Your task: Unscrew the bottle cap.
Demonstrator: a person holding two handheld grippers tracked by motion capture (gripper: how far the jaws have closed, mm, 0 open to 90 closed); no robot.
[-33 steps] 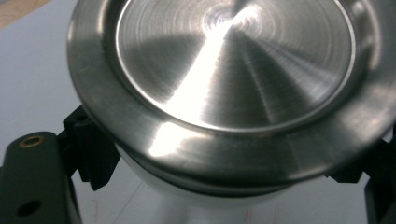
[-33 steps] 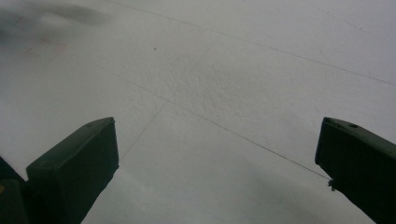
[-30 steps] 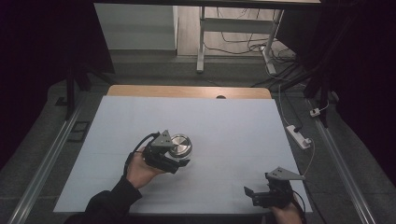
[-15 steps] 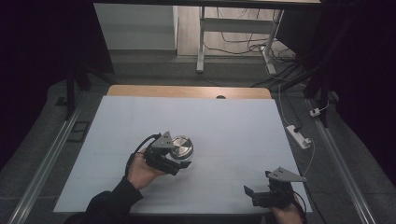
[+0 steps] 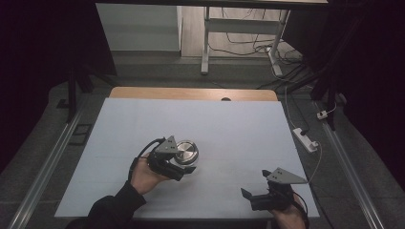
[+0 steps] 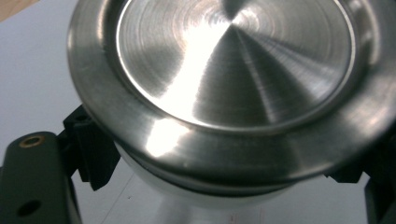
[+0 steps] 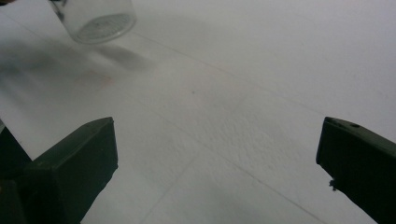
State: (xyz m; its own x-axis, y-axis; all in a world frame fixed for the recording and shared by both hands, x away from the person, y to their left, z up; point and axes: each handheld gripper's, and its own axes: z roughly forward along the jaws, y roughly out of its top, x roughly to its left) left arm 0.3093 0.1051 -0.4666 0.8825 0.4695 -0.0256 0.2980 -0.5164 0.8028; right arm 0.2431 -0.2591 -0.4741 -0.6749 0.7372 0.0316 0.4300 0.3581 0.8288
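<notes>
Left claw clamped on the jar, right claw open over the bench

I see my left claw (image 5: 184, 167) closed around a glass jar with a steel lid (image 6: 233, 60), its jaws pressing the sides just under the lid's rim, left of the middle of the white bench (image 5: 239, 124); my right claw (image 5: 250, 198) sits near the front right edge, jaws spread wide with nothing between them, well apart from the jar (image 7: 95, 18)

— Where is the high view?
— Above the near edge, looking forward and down on the white tabletop (image 5: 229, 119).
— And the others?
— Left claw's camera sits very close over a jar's steel lid (image 6: 233, 60); right claw's skims low, sharing that jar (image 7: 98, 18).
</notes>
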